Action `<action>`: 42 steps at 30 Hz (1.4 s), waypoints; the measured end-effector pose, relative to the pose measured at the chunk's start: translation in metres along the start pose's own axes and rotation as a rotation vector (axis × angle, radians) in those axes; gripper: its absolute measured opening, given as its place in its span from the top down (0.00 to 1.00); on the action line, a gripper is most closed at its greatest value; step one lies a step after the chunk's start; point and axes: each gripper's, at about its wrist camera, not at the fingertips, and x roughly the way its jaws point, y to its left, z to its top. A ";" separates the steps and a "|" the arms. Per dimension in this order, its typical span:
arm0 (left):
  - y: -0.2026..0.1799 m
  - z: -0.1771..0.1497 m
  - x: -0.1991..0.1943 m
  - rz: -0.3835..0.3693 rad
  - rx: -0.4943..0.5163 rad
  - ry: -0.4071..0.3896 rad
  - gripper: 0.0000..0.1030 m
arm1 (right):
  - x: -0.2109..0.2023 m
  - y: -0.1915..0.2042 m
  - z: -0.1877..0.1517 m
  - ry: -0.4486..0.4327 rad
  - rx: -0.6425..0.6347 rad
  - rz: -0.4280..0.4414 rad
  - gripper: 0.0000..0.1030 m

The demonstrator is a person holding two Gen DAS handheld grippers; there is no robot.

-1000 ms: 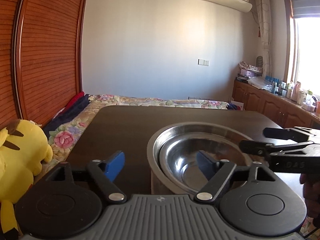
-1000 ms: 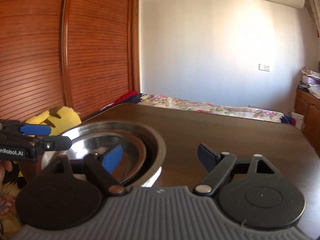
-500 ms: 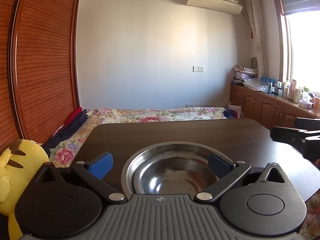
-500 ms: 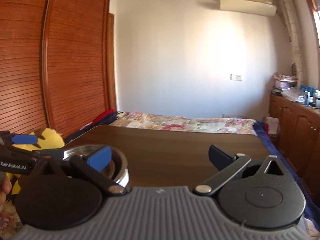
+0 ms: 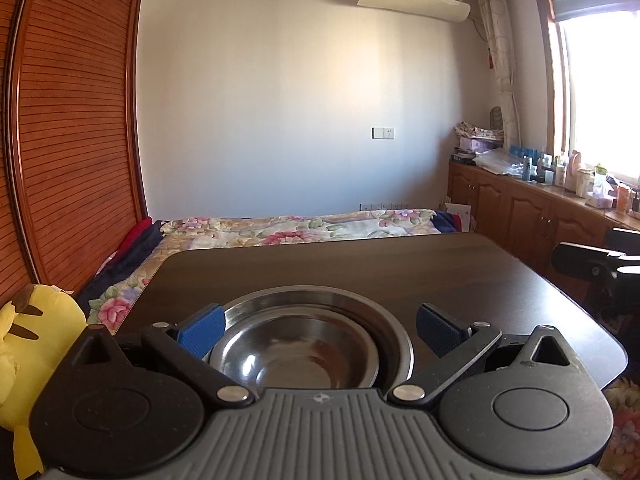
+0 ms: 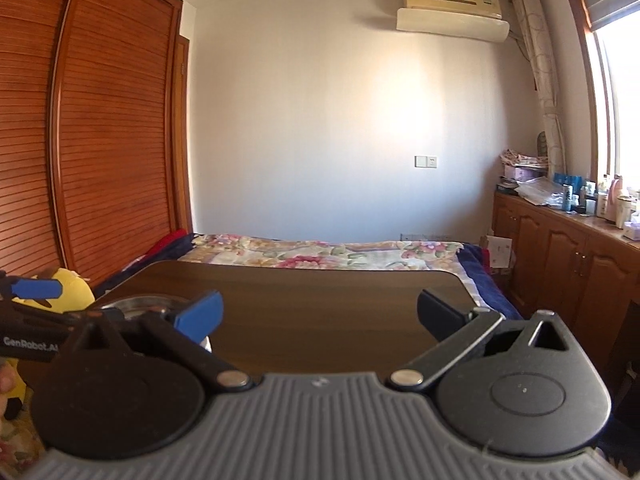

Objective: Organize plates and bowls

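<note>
In the left wrist view we saw the two steel bowls [image 5: 308,344] nested, smaller inside larger, on the near-left part of the dark wood surface [image 5: 360,268]. The left gripper [image 5: 318,330] hovered w/ its jaws spread wide, one blue pad either side of the bowls' rim, not gripping; we couldn't tell whether the pads touched the rim. At that view's far right edge, part of the right gripper showed, well apart from the bowls.

The right wrist view gave us little of the bowls: only a sliver of steel rim [image 6: 150,303] at lower left, mostly hidden behind the left gripper's black body and blue pad. The right gripper [image 6: 320,312] had its jaws wide too, nothing between them, over bare surface to the right of the bowls. A fingertip of the person's hand [image 6: 6,380] showed at the left edge.

Rest of the surface was bare in both views. Beyond it lay a bed w/ a floral quilt [image 5: 304,228], a yellow plush toy [image 5: 24,344] at left, slatted wood wardrobe doors [image 6: 100,140] along the left wall, an AC unit [image 6: 452,14] high on the white back wall, and wood cabinets [image 5: 540,216] under a bright window at right, topped w/ bottles and clutter.
</note>
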 end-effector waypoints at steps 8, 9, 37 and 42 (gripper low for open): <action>-0.008 -0.004 -0.011 0.011 0.015 0.015 0.00 | -0.005 -0.002 -0.006 0.009 0.017 -0.025 0.00; -0.009 -0.004 -0.011 0.015 0.016 0.017 0.00 | -0.005 -0.002 -0.007 0.011 0.018 -0.027 0.00; 0.002 -0.045 0.000 0.052 -0.007 0.111 0.00 | 0.001 0.003 -0.039 0.098 0.015 -0.036 0.00; 0.004 -0.045 -0.002 0.056 -0.013 0.104 0.00 | 0.000 0.003 -0.040 0.102 0.013 -0.036 0.00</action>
